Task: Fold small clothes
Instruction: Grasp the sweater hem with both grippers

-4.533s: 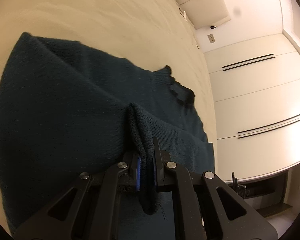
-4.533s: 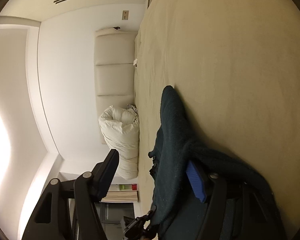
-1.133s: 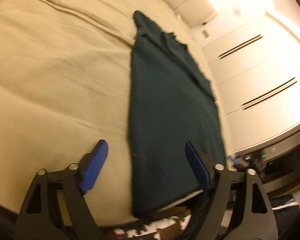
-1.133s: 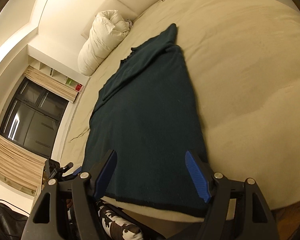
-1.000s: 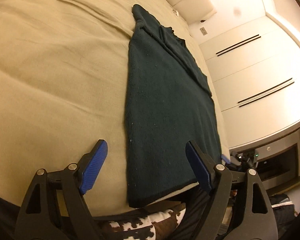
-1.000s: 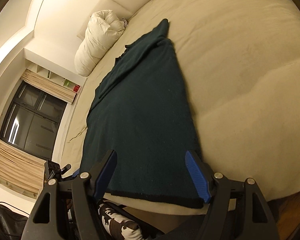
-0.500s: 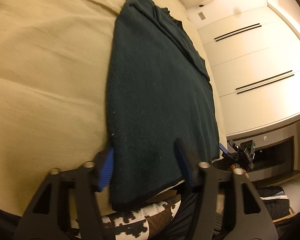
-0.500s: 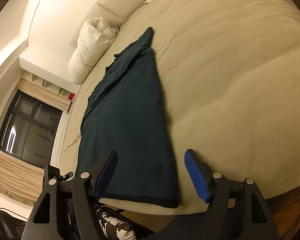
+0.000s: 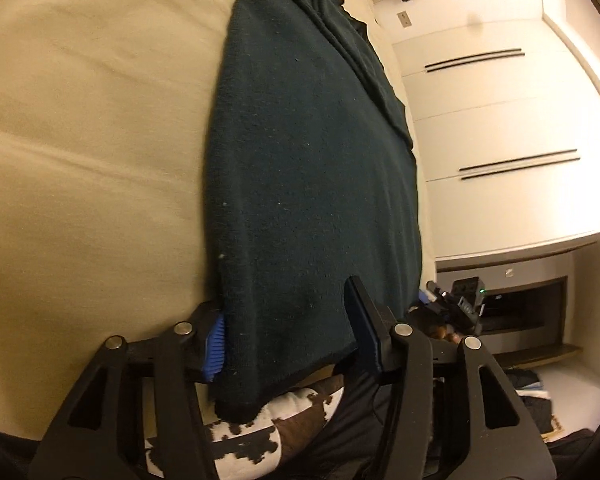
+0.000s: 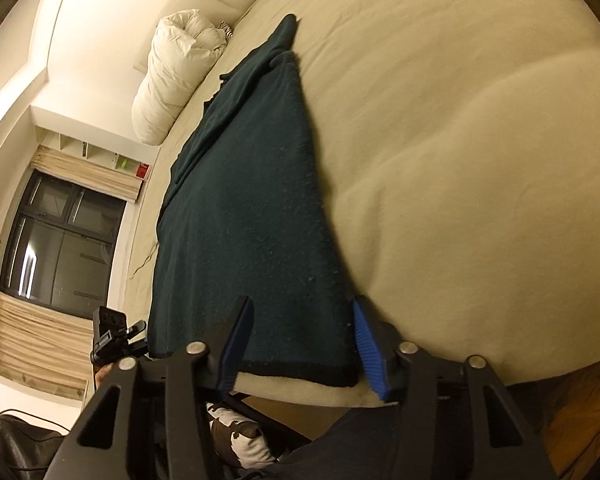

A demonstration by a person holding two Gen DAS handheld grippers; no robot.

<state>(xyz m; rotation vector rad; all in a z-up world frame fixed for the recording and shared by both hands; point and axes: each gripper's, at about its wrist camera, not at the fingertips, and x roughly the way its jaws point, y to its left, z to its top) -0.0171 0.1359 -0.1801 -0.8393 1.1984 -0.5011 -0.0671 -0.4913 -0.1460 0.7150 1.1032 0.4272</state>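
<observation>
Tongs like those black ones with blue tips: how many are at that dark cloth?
2. The left tongs straddle one near corner of the dark green garment; the right tongs straddle the other. Both have just been closing on it.

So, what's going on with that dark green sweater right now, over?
Left gripper, right gripper: jaws have just been closing, each astride a near hem corner, not pinching yet. Dark green sweater flat on bed. Nothing in the way.

We see a dark teal garment (image 9: 308, 168) of matt, nubbly knit cloth lying on the bed (image 9: 92, 128). The bed's cover under it is smooth matt beige fabric.
</observation>
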